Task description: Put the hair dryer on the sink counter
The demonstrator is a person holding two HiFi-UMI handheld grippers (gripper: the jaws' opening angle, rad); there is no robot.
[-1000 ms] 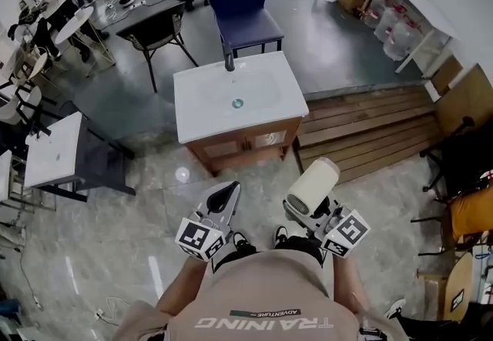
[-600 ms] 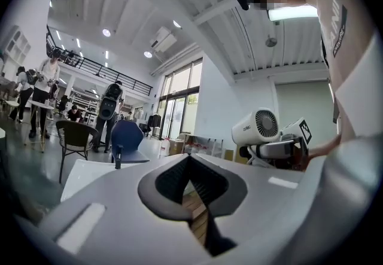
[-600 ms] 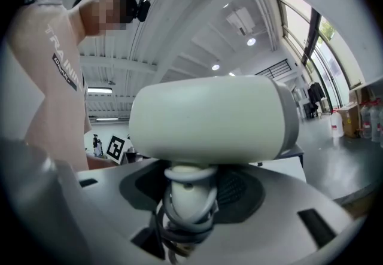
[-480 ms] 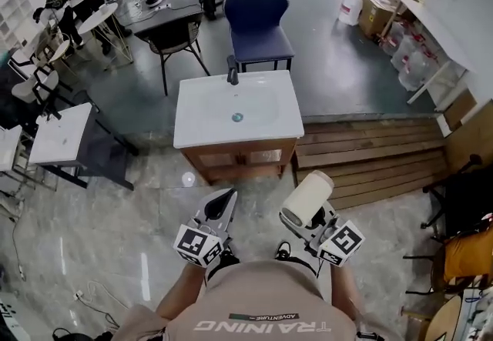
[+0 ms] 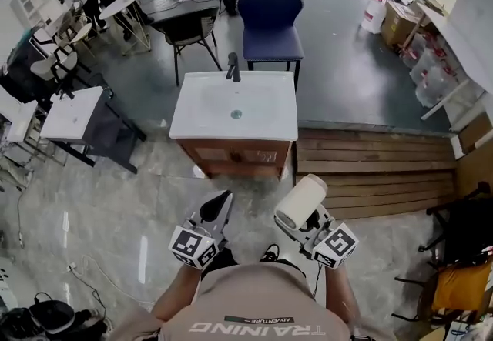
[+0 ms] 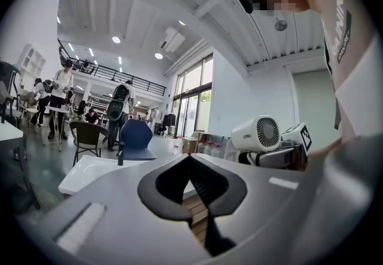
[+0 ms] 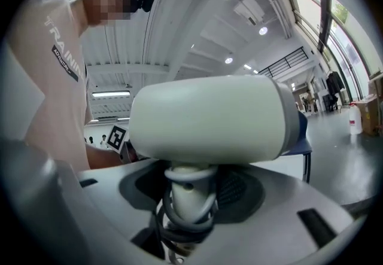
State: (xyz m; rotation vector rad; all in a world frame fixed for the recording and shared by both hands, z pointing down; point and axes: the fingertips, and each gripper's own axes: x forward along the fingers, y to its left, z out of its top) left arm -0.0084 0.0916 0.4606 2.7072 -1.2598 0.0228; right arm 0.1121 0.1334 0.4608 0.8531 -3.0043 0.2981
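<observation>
Sink counter (image 5: 192,122): white, faucet (image 5: 233,68) at far side.
Hair dryer (image 5: 300,202): white, cord (image 7: 206,217) coiled round handle (image 7: 185,193).
Right gripper (image 5: 308,222): clamps handle.
Left gripper (image 5: 222,199): jaws together.

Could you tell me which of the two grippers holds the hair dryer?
The right gripper, shut on the handle of the white hair dryer; the left gripper is shut on nothing.
</observation>
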